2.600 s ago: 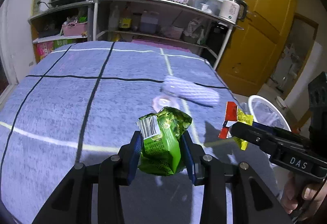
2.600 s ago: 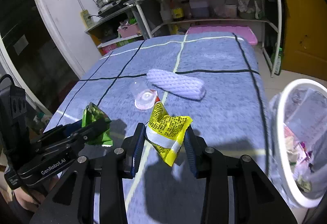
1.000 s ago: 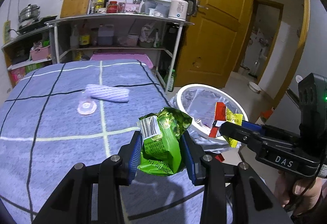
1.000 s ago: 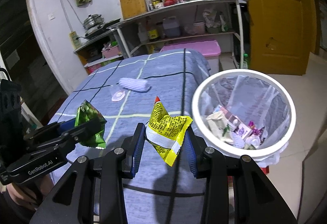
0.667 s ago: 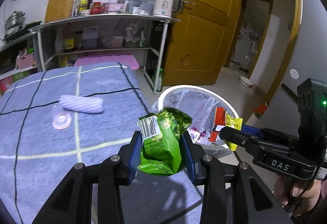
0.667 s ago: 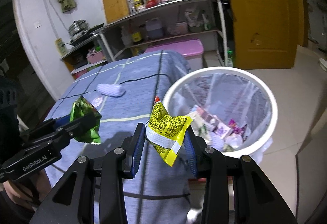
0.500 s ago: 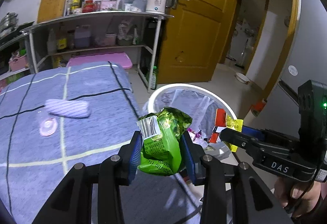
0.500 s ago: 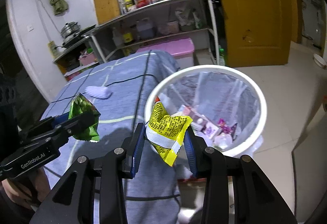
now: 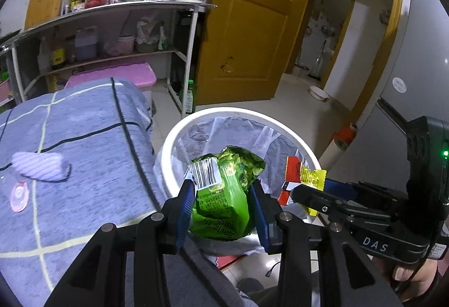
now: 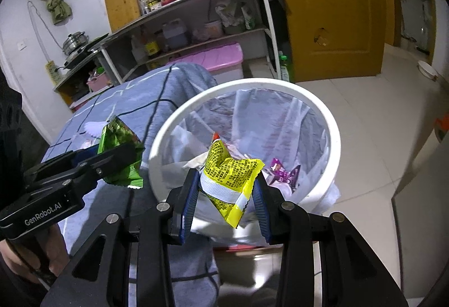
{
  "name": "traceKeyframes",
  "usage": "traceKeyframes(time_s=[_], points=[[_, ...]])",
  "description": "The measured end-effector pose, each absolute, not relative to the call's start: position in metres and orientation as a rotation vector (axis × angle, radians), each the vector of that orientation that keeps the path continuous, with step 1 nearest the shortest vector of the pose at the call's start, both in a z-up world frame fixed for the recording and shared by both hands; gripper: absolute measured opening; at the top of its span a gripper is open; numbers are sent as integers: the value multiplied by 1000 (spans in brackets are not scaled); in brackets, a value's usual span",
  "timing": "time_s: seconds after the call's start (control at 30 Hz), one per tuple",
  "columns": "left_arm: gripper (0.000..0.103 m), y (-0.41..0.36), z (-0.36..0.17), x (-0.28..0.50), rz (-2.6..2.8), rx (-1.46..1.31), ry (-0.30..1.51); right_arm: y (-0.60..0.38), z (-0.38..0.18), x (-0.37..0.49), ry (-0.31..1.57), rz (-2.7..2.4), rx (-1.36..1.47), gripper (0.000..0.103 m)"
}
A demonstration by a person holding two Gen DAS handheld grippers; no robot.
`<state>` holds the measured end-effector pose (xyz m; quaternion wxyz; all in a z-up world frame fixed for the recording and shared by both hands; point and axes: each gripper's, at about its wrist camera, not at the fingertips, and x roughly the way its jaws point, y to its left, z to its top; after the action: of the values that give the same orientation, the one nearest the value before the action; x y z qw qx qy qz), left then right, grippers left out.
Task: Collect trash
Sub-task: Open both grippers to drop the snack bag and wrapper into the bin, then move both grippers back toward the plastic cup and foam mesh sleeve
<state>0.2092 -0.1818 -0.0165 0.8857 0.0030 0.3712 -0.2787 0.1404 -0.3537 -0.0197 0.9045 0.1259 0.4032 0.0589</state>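
From the left wrist, the left gripper [image 9: 221, 211] clamps a crumpled green snack bag [image 9: 224, 200] over the near rim of the white trash bin [image 9: 179, 133], beside the blue-covered table [image 9: 84, 138] where a purple striped wrapper [image 9: 39, 166] lies. From the right wrist, the right gripper [image 10: 227, 203] pinches a yellow wrapper [image 10: 230, 178] above the bin's [image 10: 334, 138] lined opening, with other wrappers in the bottom; the green bag [image 10: 120, 152] hangs left of the rim.
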Motion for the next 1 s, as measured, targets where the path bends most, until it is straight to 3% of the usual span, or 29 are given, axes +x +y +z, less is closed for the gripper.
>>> traceKeyframes(time_s=[0.23,0.4,0.5,1.0], points=[[43,-195,-29,224,-590,-2,805,-365,-29,151,857,107,264,40],[50,-200,-35,230,-596,-8,821,-366,-34,156,870,103,256,42],[56,-200,-36,231,-593,-11,823,-367,-35,157,867,100,259,51],[59,-175,-22,208,-569,-50,788,-357,-18,138,828,123,262,51]])
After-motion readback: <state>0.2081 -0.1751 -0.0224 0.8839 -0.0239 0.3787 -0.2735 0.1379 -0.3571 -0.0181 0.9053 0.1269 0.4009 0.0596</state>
